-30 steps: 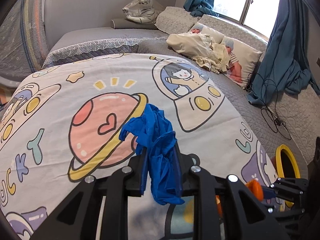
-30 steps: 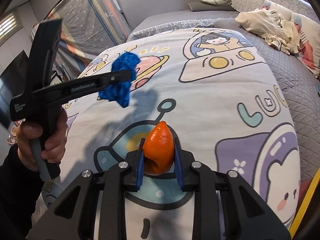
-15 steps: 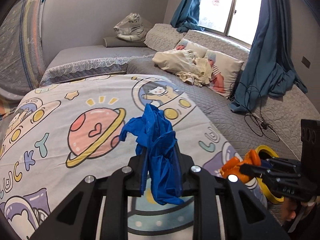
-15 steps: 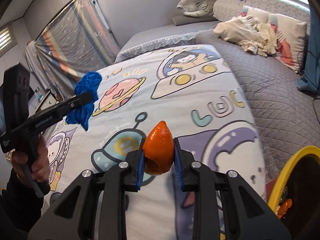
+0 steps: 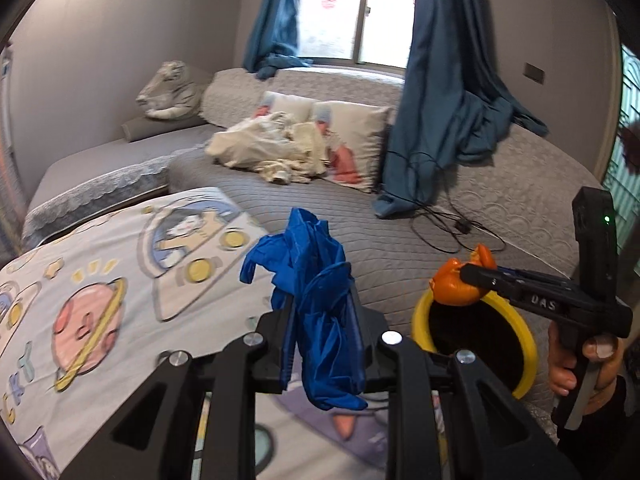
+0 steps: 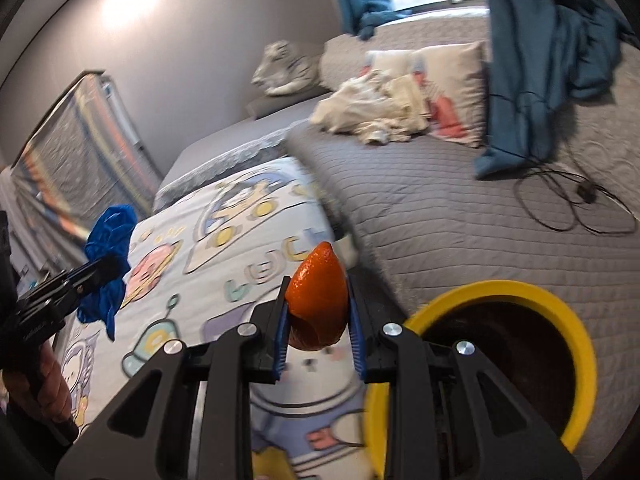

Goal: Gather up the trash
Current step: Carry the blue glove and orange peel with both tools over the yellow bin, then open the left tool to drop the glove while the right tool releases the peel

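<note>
My left gripper [image 5: 322, 332] is shut on a crumpled blue glove [image 5: 316, 292], which hangs limp between its pads above the cartoon bedspread [image 5: 100, 264]. My right gripper [image 6: 318, 322] is shut on a piece of orange peel [image 6: 318, 292]. A yellow-rimmed bin [image 6: 508, 292] with a dark inside stands just right of the right gripper, beside the bed. In the left wrist view the right gripper [image 5: 464, 276] holds the orange peel [image 5: 454, 286] over the near rim of the yellow bin [image 5: 520, 332]. The right wrist view shows the blue glove [image 6: 106, 256] at the far left.
A grey quilted bed cover [image 5: 400, 240] lies beyond the bin, with a black cable [image 5: 452, 228] on it. Pillows and a cream cloth heap [image 5: 276, 152] sit further back. Blue curtains [image 5: 440, 100] hang by the window. A person's hand [image 5: 580, 364] grips the right tool's handle.
Both grippers have swung right and risen from over the bedspread toward the yellow bin, which now fills the lower right. Each still holds its item; the peel has reached the bin's rim.
</note>
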### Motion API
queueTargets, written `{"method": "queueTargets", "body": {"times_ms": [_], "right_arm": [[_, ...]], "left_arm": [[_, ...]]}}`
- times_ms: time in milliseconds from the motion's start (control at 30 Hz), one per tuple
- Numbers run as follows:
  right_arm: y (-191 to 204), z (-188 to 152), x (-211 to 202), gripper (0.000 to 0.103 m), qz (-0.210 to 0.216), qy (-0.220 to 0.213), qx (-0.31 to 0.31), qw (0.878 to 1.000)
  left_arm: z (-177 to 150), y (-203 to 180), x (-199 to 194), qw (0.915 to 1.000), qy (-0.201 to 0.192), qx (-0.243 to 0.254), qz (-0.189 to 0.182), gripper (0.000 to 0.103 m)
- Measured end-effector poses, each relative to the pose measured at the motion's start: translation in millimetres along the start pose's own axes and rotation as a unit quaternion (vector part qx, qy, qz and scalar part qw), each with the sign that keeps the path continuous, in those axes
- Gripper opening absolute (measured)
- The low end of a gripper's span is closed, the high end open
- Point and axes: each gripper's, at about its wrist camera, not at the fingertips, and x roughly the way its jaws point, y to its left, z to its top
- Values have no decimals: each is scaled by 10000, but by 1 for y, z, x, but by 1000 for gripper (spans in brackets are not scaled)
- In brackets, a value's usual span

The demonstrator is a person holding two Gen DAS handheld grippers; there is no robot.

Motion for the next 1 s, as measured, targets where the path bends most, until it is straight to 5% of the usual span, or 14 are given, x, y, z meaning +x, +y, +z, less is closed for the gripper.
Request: {"method": "queueTargets", "body": {"times_ms": [500, 733, 1000], "right_arm": [[-138, -19, -7, 25, -1051, 87, 1093, 9884], [-161, -28, -1, 25, -1149, 219, 1326, 9843], [-173, -27, -6, 44, -1397, 123, 1548, 9779]], "left_arm": [[-5, -131, 115, 9841, 758, 572, -1498, 21], [-25, -158, 149, 9765, 1175, 614, -1700, 22], [-31, -160, 150, 9741, 1269, 554, -1786, 49]]}}
